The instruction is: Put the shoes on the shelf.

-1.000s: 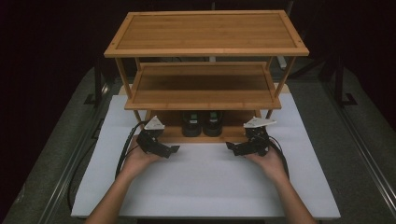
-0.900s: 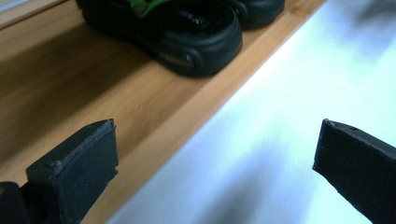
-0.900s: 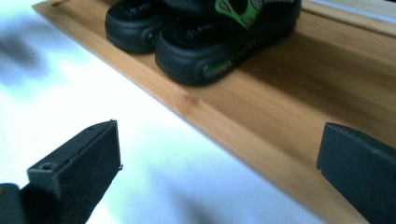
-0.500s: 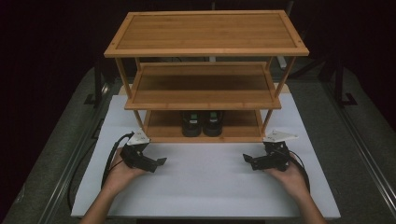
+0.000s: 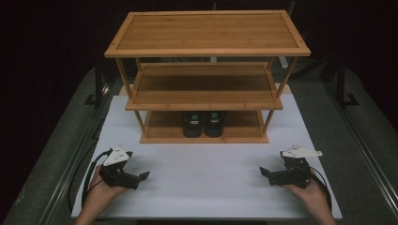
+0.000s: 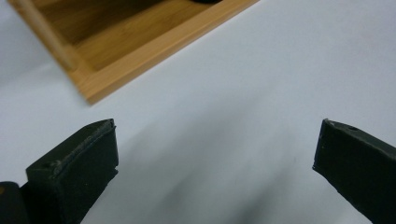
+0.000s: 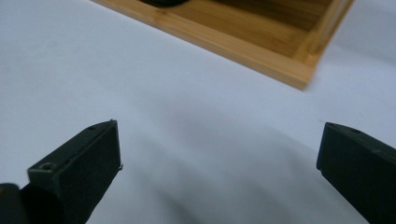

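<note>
- Left tongs (image 5: 141, 176) and right tongs (image 5: 264, 172): jaws spread wide, pinching nothing, each held low near a front corner of the white mat (image 5: 206, 183), tips turned inward toward each other. This reads as a neutral rest pose, well apart from the rack.
- Rack (image 5: 206, 47): three open tiers of warm, grained bamboo on thin round posts, each tier a flat rimmed tray.
- Pair of shoes (image 5: 203, 123): dark, matte, side by side and touching, toes forward, centred on the bottom tier. Probably the item of interest, stowed.
- Mat: smooth, pale, featureless.
</note>
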